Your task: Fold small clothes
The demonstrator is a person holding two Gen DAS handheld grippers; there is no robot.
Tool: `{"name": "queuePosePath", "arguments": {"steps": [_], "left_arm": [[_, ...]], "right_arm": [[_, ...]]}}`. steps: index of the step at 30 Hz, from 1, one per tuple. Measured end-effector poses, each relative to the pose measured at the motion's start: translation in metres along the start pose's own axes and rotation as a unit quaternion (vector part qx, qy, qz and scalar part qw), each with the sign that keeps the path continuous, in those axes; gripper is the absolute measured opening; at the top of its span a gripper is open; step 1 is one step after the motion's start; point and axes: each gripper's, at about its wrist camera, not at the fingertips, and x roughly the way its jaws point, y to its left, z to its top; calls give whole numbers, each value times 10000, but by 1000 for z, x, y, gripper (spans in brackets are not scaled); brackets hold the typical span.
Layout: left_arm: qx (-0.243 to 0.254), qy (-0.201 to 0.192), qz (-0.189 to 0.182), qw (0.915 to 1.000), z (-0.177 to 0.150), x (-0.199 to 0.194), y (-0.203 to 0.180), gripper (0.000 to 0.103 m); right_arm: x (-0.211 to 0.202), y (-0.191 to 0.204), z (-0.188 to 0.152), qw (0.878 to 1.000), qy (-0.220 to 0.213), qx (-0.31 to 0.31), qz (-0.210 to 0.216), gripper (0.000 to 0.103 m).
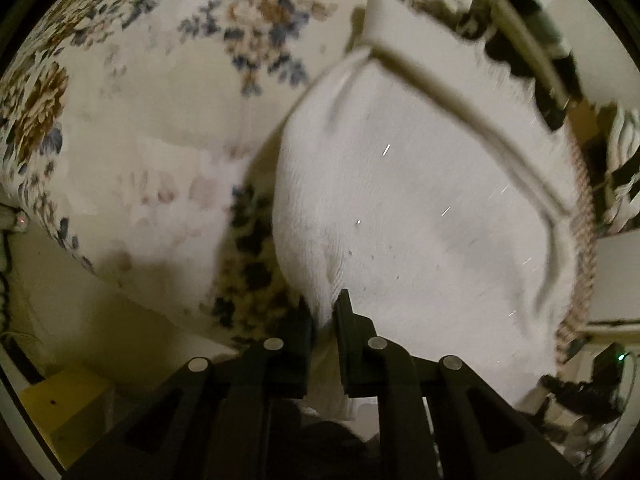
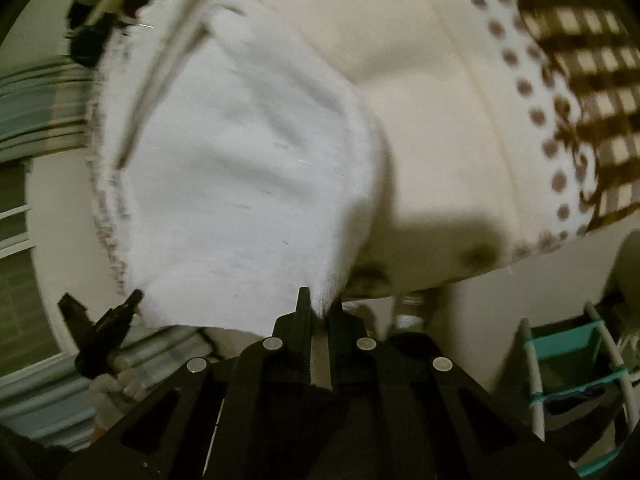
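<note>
Here the left claw (image 1: 326,312) is pinched tight on one lower corner of a small white garment (image 1: 400,208), the knit bunched between its two black fingers. The right claw (image 2: 318,306) is closed just as tightly on a corner of the same white garment (image 2: 240,168), cloth gathered into the narrow gap between its tips. Holding two corners at once likely serves to lift that edge and carry it over for a fold, keeping the fabric taut so it does not crumple.

From the left claw the garment spreads away, a thick cream waistband (image 1: 460,92) running across its far end. In the right wrist view the other claw (image 2: 100,324) shows at the cloth's lower left corner.

Beneath lies a surface covered with a floral cloth (image 1: 140,80), pale with blue and brown flowers; it cannot be told whether this is a tabletop or a bed. On the right side the covering (image 2: 432,100) is plain cream, with a dotted border (image 2: 532,112) and brown checks (image 2: 580,40) beyond. Both views are blurred.
</note>
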Motion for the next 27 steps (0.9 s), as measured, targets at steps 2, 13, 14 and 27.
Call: {"name": "queuePosePath", "arguments": {"steps": [2, 13, 14, 27], "left_arm": [[-108, -119, -193, 9997, 12, -15, -2, 8], [-439, -933, -1191, 9875, 153, -57, -74, 8], [-366, -1064, -1170, 9867, 173, -57, -83, 8], [49, -944, -626, 9936, 372, 79, -154, 9]], "right_arm": [[-18, 12, 6, 9998, -66, -56, 193, 7], [-108, 133, 120, 9904, -872, -570, 911, 7], [-113, 142, 135, 9892, -1009, -626, 863, 7], [-108, 187, 386, 9716, -2357, 151, 117, 7]]}}
